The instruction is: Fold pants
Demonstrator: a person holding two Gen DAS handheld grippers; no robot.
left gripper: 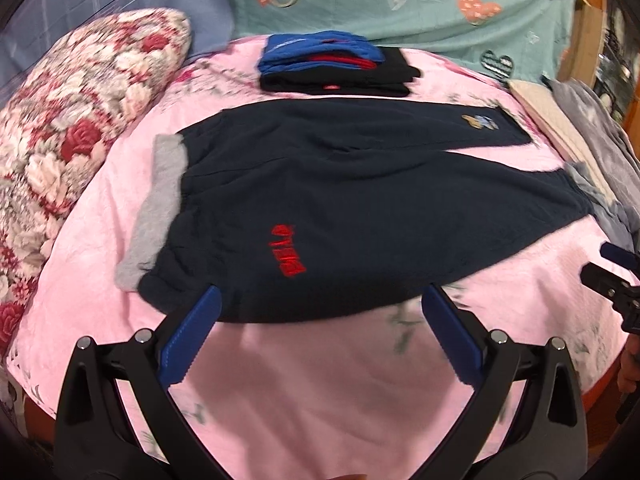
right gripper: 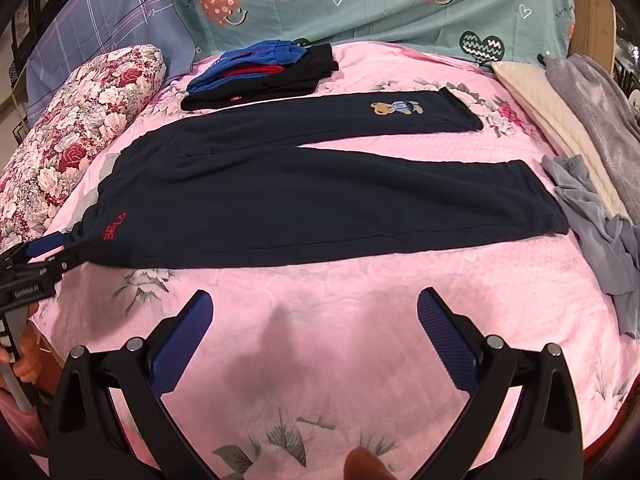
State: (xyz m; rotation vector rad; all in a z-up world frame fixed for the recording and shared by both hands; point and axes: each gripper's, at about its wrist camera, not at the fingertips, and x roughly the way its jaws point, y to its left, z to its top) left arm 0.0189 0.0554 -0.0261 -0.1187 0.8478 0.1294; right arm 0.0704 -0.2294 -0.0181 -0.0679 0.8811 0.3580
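Observation:
Dark navy pants (left gripper: 360,184) (right gripper: 320,200) lie flat on the pink bedspread (right gripper: 360,320), waist to the left and both legs spread to the right. The waistband shows a grey lining (left gripper: 160,200) and red lettering (left gripper: 286,250). A bear patch (right gripper: 394,108) marks the far leg. My left gripper (left gripper: 320,296) is open at the pants' near edge by the waist, nothing between its fingers; it also shows at the waist corner (right gripper: 52,248). My right gripper (right gripper: 316,296) is open above bare bedspread, short of the near leg; its tip appears at the right edge (left gripper: 616,264).
A folded stack of blue, red and black clothes (right gripper: 264,72) sits behind the pants. A floral pillow (right gripper: 80,128) lies left. On the right are a cream quilted pad (right gripper: 560,136), a grey blanket (right gripper: 600,112) and a crumpled grey garment (right gripper: 600,240). A teal heart-print sheet (right gripper: 360,0) hangs behind.

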